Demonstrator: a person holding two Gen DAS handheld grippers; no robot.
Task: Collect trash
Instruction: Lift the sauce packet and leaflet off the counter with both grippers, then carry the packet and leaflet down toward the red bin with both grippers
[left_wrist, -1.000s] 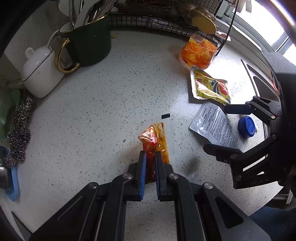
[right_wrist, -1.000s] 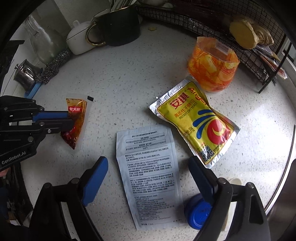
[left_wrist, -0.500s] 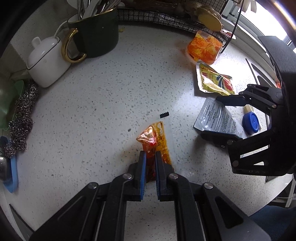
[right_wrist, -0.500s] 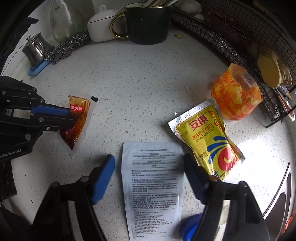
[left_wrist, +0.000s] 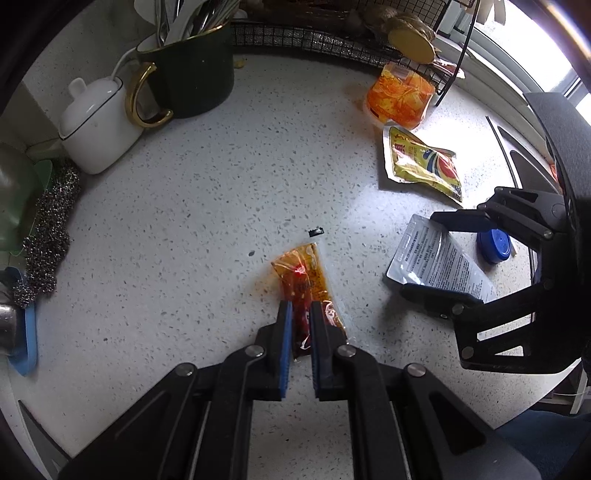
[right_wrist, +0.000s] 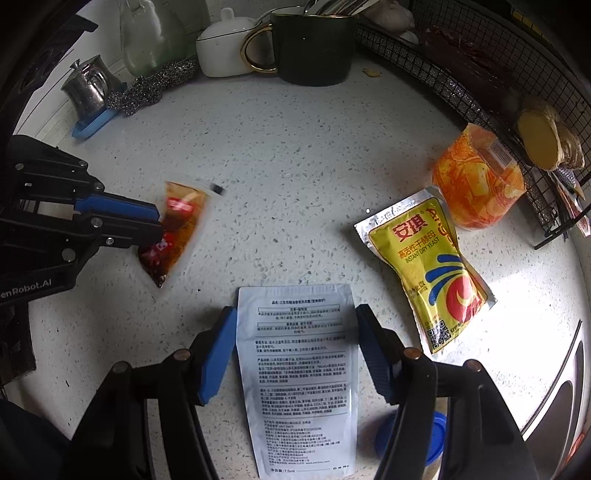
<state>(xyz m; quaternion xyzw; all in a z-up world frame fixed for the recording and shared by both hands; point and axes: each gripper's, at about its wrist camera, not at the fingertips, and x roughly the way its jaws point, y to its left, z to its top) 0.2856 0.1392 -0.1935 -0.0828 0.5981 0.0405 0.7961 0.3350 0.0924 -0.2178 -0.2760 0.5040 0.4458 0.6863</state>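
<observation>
Blue-padded left gripper (left_wrist: 300, 314) pinches blurred sauce sachet (right_wrist: 177, 229); right gripper (right_wrist: 295, 339) straddles white pouch (right_wrist: 301, 369), contact unclear.

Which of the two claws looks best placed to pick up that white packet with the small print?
The right claw. Its blue fingers sit either side of the white packet, which lies flat on the counter. The left claw is already shut on the red sauce sachet, well off to one side.

Speckled counter (left_wrist: 207, 206) carries yeast packet (right_wrist: 428, 266) and white sachet (right_wrist: 299, 369).
</observation>
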